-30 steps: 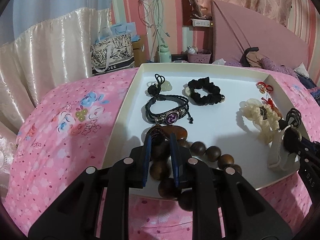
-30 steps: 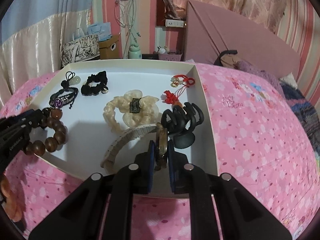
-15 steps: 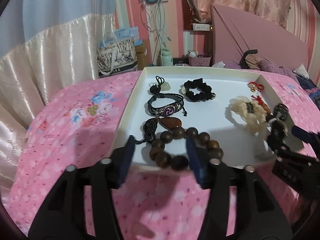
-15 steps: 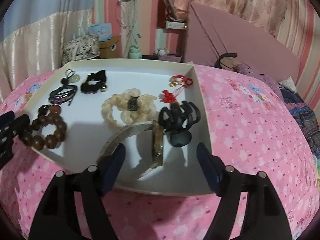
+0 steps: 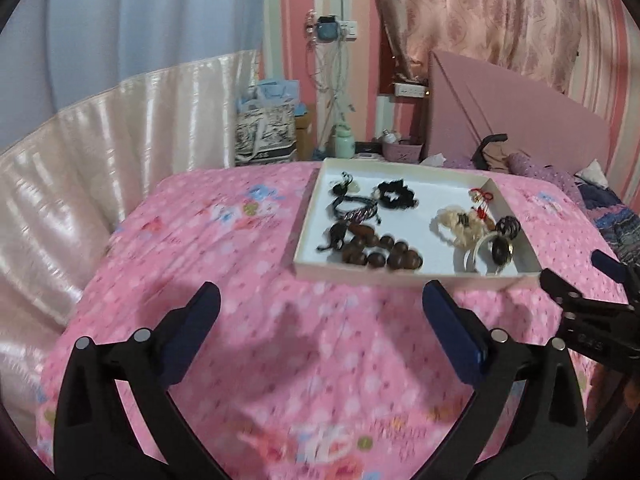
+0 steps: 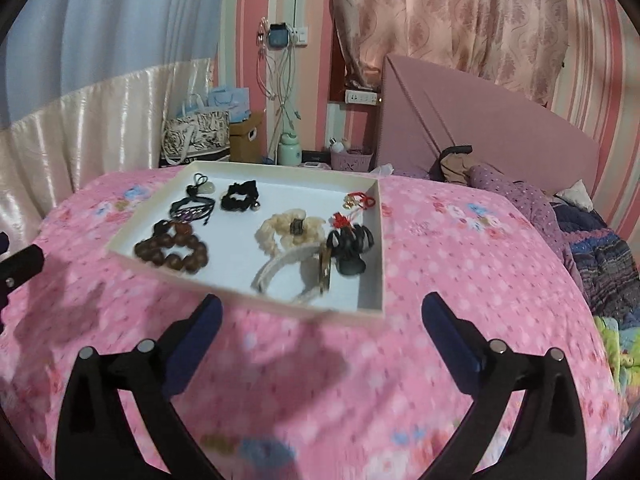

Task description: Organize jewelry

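Covering nearly the whole scene, the bed [image 6: 460, 264] with its pink floral sheet carries everything. On it lies the shallow white tray [image 6: 372, 248], its near rim just beyond both claws in each wrist view.

Left claw [image 5: 320, 312] hangs above the sheet short of the tray, jaws spread wide, nothing between them. Right claw [image 6: 322, 320] stands the same way, jaws wide apart and bare, just in front of the tray's near rim. From the left wrist view the right claw shows at the far right edge, beside the tray's near right corner.

Inside the tray, the wooden bead bracelet [image 6: 172, 250] sits at the near left, with a brown pendant on a dark cord touching its far side. The white headband [image 6: 280, 268] arcs along the near right, next to the cream scrunchie [image 6: 288, 232]. The black hair claw clip [image 6: 350, 246] lies by the right wall, touching an upright watch [image 6: 325, 270] near the headband. Farther back are the black scrunchie [image 6: 239, 198], the braided black bracelet [image 6: 191, 211] with a purple charm, a pale stone pendant [image 6: 202, 188] in the far left corner, and a small red knotted charm [image 6: 358, 202] against the right wall.
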The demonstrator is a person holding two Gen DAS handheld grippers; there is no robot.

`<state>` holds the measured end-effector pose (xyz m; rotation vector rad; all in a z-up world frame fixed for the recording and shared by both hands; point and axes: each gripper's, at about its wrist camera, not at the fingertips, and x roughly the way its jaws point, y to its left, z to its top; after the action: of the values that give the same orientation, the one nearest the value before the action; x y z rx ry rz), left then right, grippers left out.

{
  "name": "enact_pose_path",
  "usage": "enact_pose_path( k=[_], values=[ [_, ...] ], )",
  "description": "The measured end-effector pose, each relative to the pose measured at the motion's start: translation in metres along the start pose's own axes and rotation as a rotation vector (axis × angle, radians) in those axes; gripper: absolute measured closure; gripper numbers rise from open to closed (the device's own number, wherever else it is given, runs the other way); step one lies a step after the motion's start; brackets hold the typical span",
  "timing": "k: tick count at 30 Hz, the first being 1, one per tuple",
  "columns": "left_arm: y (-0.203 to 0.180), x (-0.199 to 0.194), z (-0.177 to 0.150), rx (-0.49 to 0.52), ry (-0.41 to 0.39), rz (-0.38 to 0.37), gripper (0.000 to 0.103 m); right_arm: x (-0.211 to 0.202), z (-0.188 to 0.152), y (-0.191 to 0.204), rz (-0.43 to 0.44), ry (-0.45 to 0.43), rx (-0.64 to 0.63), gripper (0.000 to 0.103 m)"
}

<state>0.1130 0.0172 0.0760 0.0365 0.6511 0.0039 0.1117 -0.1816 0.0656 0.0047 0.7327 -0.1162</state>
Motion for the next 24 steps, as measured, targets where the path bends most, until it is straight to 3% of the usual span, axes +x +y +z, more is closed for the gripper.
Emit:
enact_pose_path(
  k=[8,16,20,24],
  values=[
    [-0.012,-0.030,-0.040,0.047,-0.128,0.056,0.003,-0.026,-0.025,-0.015,-0.010,0.009,0.091,0.003],
    [-0.013,-0.025,-0.047,0.041,-0.129,0.074,0.003,-0.040,-0.030,-0.017,-0.061,-0.062,0.103,0.003],
    [-0.007,-0.023,-0.048,0.011,-0.111,0.061,0.003,-0.036,-0.033,-0.013,-0.091,-0.064,0.086,0.003],
    [-0.012,-0.023,-0.051,0.036,-0.127,0.083,0.003,-0.029,-0.038,-0.011,-0.068,-0.039,0.086,0.003]
  ],
)
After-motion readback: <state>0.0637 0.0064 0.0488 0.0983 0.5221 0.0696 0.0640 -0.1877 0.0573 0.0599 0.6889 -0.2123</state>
